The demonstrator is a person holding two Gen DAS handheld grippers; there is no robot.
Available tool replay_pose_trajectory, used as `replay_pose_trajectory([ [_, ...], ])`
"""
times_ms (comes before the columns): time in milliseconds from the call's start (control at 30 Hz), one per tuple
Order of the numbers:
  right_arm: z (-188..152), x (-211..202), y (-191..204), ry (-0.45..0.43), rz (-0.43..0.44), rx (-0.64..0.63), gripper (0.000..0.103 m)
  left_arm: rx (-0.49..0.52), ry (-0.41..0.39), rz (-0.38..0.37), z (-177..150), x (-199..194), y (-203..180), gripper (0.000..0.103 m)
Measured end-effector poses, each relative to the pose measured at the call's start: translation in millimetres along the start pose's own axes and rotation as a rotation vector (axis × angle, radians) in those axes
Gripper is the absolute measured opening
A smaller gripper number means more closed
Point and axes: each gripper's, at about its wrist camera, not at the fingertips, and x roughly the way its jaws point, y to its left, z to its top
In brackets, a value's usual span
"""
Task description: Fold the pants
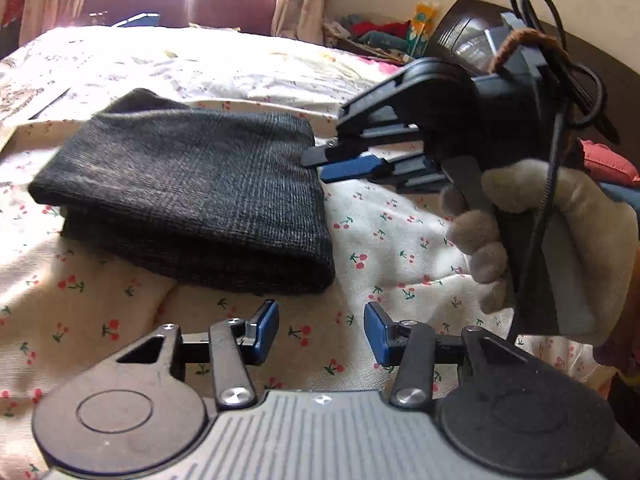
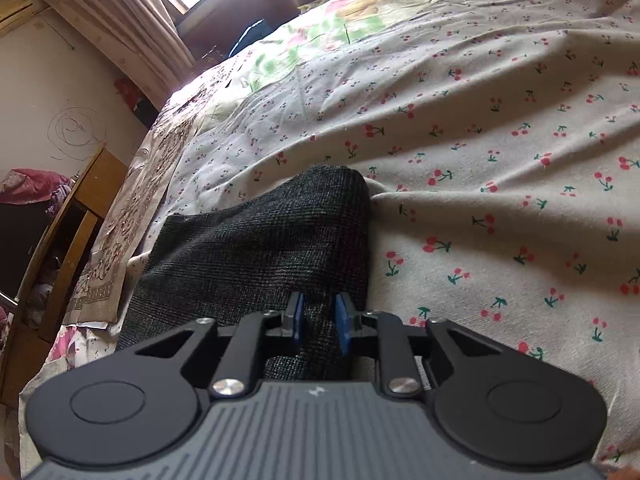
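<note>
- Two grippers were in view when I logged this. My left gripper (image 1: 321, 330) had its blue pads set wide apart, hovering over the cherry-print bedsheet (image 1: 400, 240) with nothing between them.
- The pants (image 1: 192, 184) — dark grey knit, already folded into a compact stack of layers — lay on the sheet just ahead of the left gripper, not touching it.
- The right gripper (image 1: 340, 162) reached in from the right in the left wrist view, its fingertips at the right edge of the folded stack. A gloved hand (image 1: 532, 232) held its handle, with a black cable (image 1: 560, 80) looped above.
- From the right wrist camera, I saw the right gripper (image 2: 320, 322) with its blue pads (image 2: 343, 320) at a narrow gap; the dark fabric (image 2: 260, 248) showed between them. Whether the pads actually pinched the cloth or only sat over it — I could not tell.
- Around the bed: curtains (image 2: 132, 32) and a bright window at the far side, a wooden chair (image 2: 68, 216) beside the bed, and a scribble on the wall (image 2: 76, 128).
</note>
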Motion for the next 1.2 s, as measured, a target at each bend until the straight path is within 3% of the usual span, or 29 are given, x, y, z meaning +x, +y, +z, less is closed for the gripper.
replay_pose_trajectory([
  [67,-14.7,-24.2,5.3,-0.02,0.012,-0.04,0.02,0.013,-0.037,0.036,-3.0,-15.6,-3.3,0.058],
  [267,-82.8,-78.4,14.5,-0.088,-0.112,-0.218,0.028,0.043,-0.113,0.133,-14.5,-45.5,-22.4,0.063],
  [533,-141.3,-108.5,-8.2,-0.13,-0.141,-0.161,0.029,0.042,-0.136,0.229,-20.0,-56.2,-38.9,0.079],
  [667,-144.6,-113.7,0.7,-0.18,-0.127,-0.207,0.029,0.049,-0.137,0.306,-24.5,-59.0,-46.6,0.095],
  [833,-146.7,-114.3,4.8,-0.195,-0.099,-0.221,0.03,0.029,-0.158,0.342,-27.5,-68.4,-48.9,0.103],
  [933,-150.7,-108.6,5.2,-0.166,-0.096,-0.231,0.032,0.036,-0.168,0.409,-25.7,-69.6,-48.6,0.103],
  [1200,-155.8,-100.1,4.3,-0.14,-0.112,-0.238,0.032,0.004,-0.146,0.388,-28.1,-60.4,-37.9,0.103],
])
